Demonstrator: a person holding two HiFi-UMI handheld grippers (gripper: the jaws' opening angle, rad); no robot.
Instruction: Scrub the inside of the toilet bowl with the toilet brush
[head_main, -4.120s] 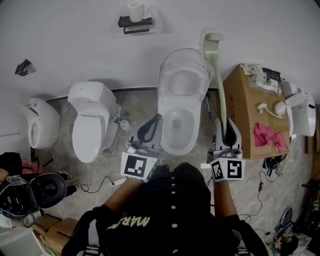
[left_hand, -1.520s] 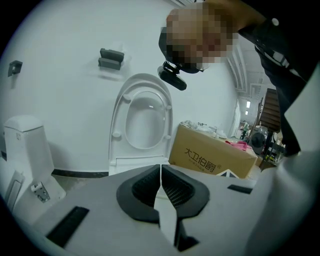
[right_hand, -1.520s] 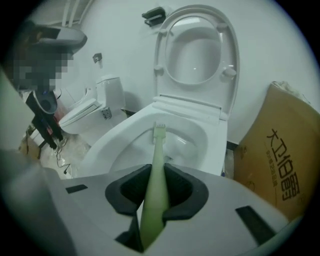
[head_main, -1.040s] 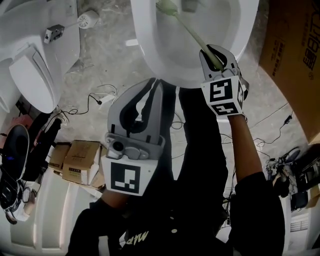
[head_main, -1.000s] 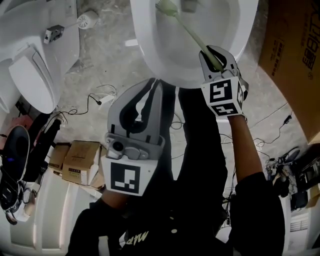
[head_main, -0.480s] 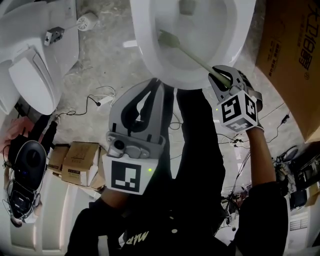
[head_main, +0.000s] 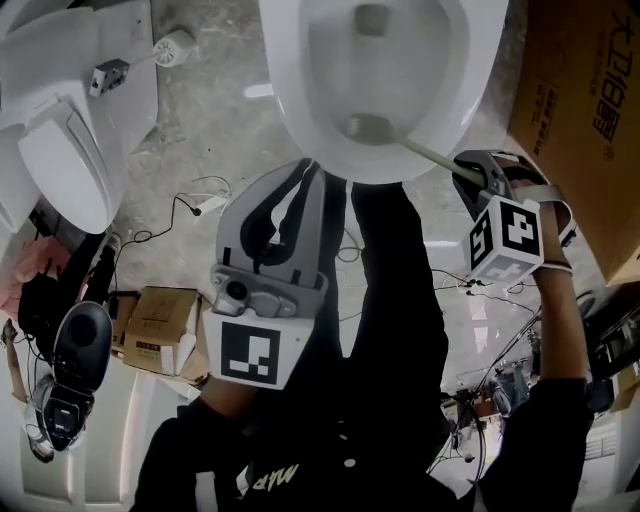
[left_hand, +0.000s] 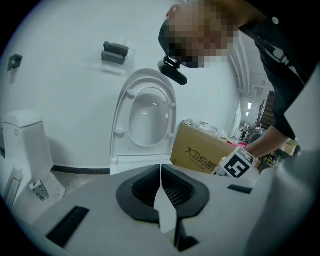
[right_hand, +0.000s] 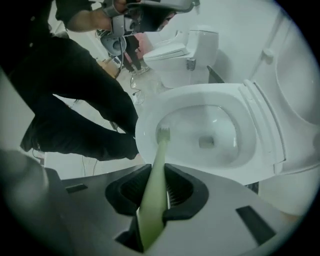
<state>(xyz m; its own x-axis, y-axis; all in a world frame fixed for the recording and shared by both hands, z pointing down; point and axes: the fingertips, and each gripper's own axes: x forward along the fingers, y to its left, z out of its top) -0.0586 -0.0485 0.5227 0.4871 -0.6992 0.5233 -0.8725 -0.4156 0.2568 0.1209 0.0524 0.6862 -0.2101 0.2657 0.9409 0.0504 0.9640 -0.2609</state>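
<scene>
The white toilet bowl (head_main: 300, 130) fills the top of the head view, seat and lid (left_hand: 145, 112) raised. A pale green toilet brush (head_main: 372, 127) rests with its head low on the bowl's near inner wall, and its handle slants right into my right gripper (head_main: 467, 166). The right gripper view shows the handle (right_hand: 152, 195) clamped between the pads of the right gripper (right_hand: 158, 171) and the bristles (right_hand: 163, 133) touching the bowl (right_hand: 235, 102), left of the drain (right_hand: 206, 142). My left gripper (head_main: 311, 172) hangs shut and empty just in front of the rim; its closed jaws (left_hand: 160, 170) point at the lid.
A second toilet (head_main: 60, 160) stands at the left. A large cardboard box (head_main: 590, 100) sits right of the bowl, close to my right gripper. Small boxes (head_main: 155, 325), cables (head_main: 200, 205) and a black device (head_main: 70, 365) lie on the floor. The person's black-clothed body is below.
My right gripper has swung right and back toward the person, dragging the brush head from the bowl's far side down to its near wall. The left gripper has stayed put.
</scene>
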